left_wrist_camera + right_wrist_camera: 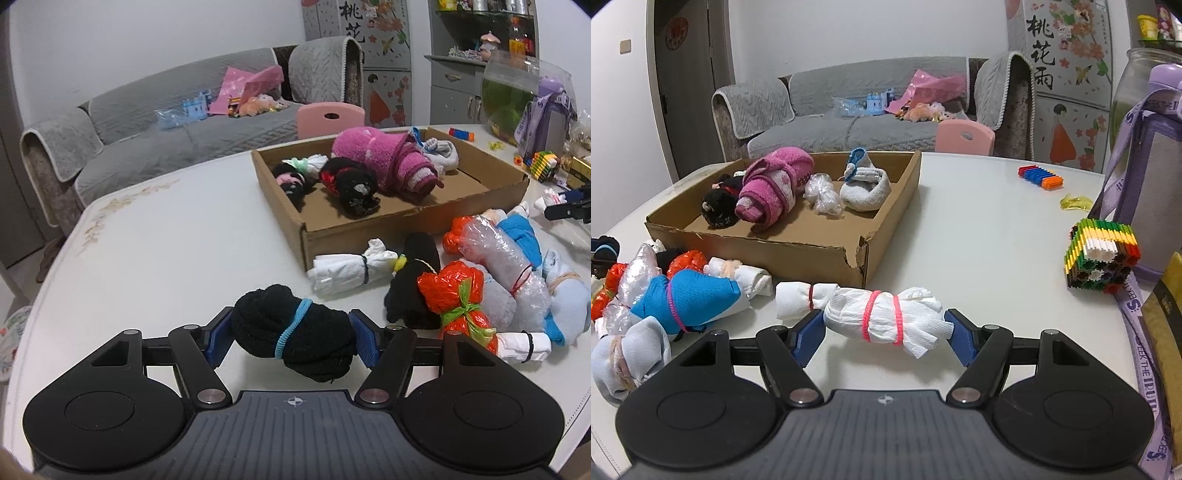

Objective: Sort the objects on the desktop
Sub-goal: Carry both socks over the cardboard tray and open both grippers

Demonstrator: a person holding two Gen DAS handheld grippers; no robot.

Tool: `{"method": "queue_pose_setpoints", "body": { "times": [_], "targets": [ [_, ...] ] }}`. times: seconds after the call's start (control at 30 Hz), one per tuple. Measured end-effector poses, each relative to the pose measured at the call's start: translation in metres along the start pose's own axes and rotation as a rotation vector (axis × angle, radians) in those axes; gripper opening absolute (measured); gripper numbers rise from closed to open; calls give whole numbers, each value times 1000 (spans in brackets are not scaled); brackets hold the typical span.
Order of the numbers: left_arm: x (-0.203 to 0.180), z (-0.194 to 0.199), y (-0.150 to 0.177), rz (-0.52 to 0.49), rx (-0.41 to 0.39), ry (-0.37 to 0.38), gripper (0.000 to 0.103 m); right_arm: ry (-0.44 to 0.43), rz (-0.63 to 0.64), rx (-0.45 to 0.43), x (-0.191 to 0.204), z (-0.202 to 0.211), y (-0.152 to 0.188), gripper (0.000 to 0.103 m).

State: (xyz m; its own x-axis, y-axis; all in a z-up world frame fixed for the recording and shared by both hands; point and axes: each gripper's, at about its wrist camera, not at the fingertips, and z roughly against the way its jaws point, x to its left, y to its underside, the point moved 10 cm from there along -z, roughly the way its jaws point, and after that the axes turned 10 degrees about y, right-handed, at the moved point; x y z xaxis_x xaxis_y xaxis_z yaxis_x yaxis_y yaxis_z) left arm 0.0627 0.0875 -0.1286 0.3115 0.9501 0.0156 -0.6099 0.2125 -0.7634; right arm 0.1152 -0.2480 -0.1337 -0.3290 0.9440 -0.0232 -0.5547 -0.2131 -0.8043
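My left gripper [293, 336] is shut on a black sock bundle [258, 325] tied with a blue band, one blue pad pressing on each end, just above the white table [166, 258]. My right gripper [885, 334] is shut on a white paper bundle [849, 314] with two pink bands, gripped end to end low over the table. An open cardboard box [369, 229] [757, 247] lies ahead of both, with a pink towel roll [388, 158], black bundles and a grey sock roll [864, 188] in it.
Loose bundles lie in front of the box: white [347, 269], black, orange plastic [454, 295], blue [694, 295]. At the table's right stand a purple bottle [1152, 166], a bead block [1100, 254] and a glass jar. A pink chair and a grey sofa are behind.
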Motion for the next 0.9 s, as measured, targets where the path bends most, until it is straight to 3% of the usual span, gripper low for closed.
{"method": "queue_pose_setpoints", "body": {
  "times": [0.2, 0.4, 0.63, 0.9],
  "targets": [
    [6, 14, -15, 14, -30, -4, 71, -5, -13, -15, -3, 6, -4, 67],
    [-2, 32, -45, -48, -59, -11, 71, -6, -41, -49, -15, 24, -17, 67],
    [-14, 40, -90, -82, -100, -15, 71, -4, -52, -120, -31, 48, -58, 67],
    [-23, 10, -155, -72, -111, 33, 71, -51, -24, -195, -14, 49, -123, 67]
  ]
}}
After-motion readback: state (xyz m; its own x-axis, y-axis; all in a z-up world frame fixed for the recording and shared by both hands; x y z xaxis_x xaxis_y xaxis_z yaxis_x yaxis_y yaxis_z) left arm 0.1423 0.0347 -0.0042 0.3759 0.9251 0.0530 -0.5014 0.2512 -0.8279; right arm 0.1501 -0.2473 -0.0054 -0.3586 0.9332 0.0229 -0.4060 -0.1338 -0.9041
